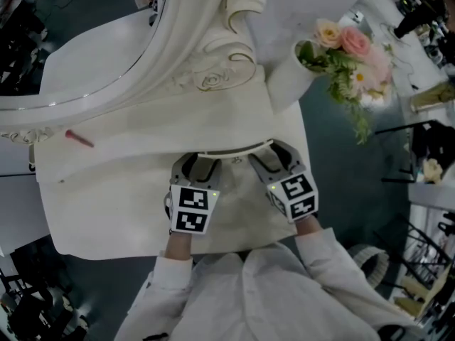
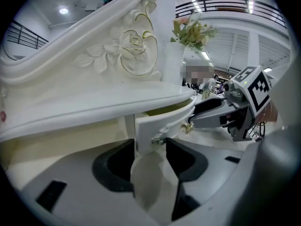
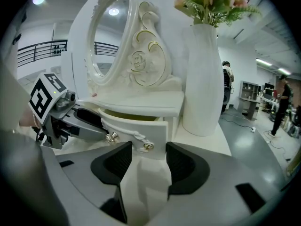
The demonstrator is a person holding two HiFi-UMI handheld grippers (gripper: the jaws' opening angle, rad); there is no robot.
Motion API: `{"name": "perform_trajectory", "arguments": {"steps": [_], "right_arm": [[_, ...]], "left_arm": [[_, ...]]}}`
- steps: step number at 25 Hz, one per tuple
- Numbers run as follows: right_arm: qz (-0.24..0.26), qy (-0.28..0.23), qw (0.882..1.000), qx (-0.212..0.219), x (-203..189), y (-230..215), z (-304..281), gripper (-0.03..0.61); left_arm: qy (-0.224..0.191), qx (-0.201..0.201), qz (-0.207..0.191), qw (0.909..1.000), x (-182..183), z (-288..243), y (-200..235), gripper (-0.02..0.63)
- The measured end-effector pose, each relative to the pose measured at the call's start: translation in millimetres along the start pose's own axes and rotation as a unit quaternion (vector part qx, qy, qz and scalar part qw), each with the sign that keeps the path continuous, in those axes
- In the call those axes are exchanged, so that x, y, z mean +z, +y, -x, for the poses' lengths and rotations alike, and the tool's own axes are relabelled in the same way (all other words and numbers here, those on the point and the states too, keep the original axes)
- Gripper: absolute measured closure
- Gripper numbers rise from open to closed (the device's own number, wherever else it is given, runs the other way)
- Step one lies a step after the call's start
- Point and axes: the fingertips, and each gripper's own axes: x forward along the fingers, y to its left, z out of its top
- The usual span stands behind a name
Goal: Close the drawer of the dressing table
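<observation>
white vase (image 1: pixel 286 82) holds pink flowers (image 1: pixel 352 54), red stick (image 1: pixel 79 139) well apart.

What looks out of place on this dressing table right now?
The drawer stands partly pulled out from under the tabletop, its yellowish inside showing. A small red stick also lies loose on the top, at the left. Nothing looks spilled or broken.

You're standing in a big open hall fitted out as a test space, not a home: a railed gallery (image 2: pixel 221 4) runs overhead under strip lights (image 3: pixel 264 62), the floor (image 3: pixel 263 140) is bare grey, other people (image 3: pixel 283 102) stand about, and racks and gear (image 1: pixel 426 275) crowd round the ornate white dressing table (image 3: pixel 141 100).
</observation>
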Motion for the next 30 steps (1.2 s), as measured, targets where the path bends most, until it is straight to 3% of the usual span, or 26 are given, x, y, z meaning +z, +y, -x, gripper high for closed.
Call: {"name": "perform_trajectory", "arguments": {"steps": [10,16,30], "right_arm": [[-0.009,-0.002,1.0,0.003,4.6,-3.5,-5.0,0.368],[-0.012,-0.003,1.0,0.0,6.1,-4.7,-6.8,0.368],[-0.019,-0.011,1.0,-0.011,15.5,-10.1,-16.0,0.367]], "left_arm": [[-0.005,0.001,0.032,0.9995,2.1,-3.7,4.3,0.42],[-0.001,0.024,0.0,0.9997,6.9,-4.0,6.8,0.42],[-0.009,0.041,0.011,0.999,15.3,-9.1,20.1,0.42]]}}
